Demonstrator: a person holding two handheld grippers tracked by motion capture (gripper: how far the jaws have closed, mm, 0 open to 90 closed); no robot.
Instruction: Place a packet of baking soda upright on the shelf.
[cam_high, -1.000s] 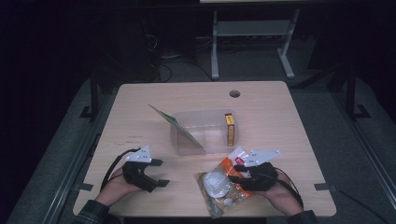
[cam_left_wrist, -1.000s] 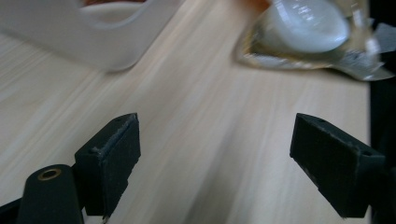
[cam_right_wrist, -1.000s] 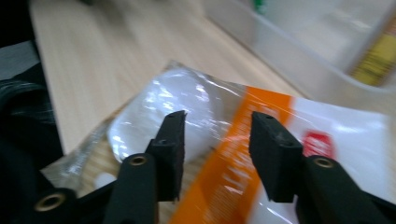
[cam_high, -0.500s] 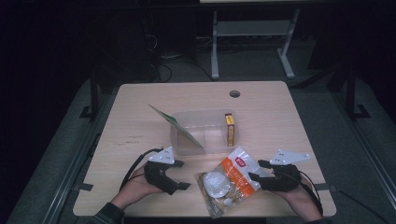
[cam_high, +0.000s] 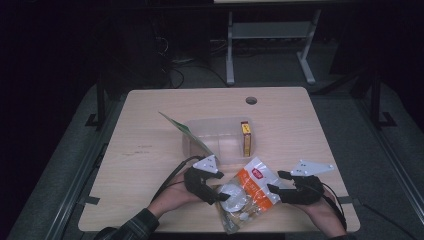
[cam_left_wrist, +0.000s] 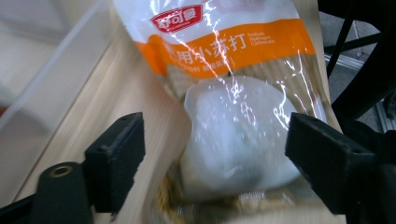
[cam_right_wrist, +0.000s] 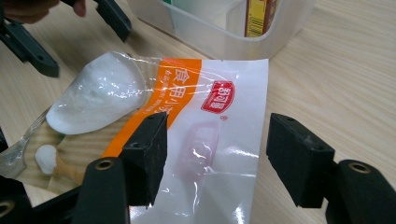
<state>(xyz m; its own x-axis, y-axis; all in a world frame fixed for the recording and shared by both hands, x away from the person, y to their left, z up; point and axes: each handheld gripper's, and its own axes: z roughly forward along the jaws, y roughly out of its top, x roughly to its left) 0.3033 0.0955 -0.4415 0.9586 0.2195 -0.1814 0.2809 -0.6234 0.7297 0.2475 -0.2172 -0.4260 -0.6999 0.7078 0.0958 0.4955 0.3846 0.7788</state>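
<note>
A clear and orange bag of white powder (cam_high: 248, 191) lies flat near the table's front edge. My left gripper (cam_high: 221, 187) stands at the bag's left end, open. Its jaws have just been closing a little and straddle the powder lump (cam_left_wrist: 240, 135) without pressing it. My right gripper (cam_high: 279, 182) is at the bag's right end, open. Its jaws have just been opening, and the bag's flat printed end (cam_right_wrist: 210, 135) lies under and between them, untouched. The left gripper (cam_right_wrist: 74, 37) also shows far off in the right gripper view.
Just behind the bag stands a clear plastic bin (cam_high: 200, 150). A yellow and red box (cam_high: 245, 137) stands inside at its right, and a green packet (cam_high: 182, 130) leans out over its left wall. The table's front edge is close behind both hands.
My left gripper has slid right up to the bag's left end. My right gripper has let go of the bag, drawn back to the right and opened.
</note>
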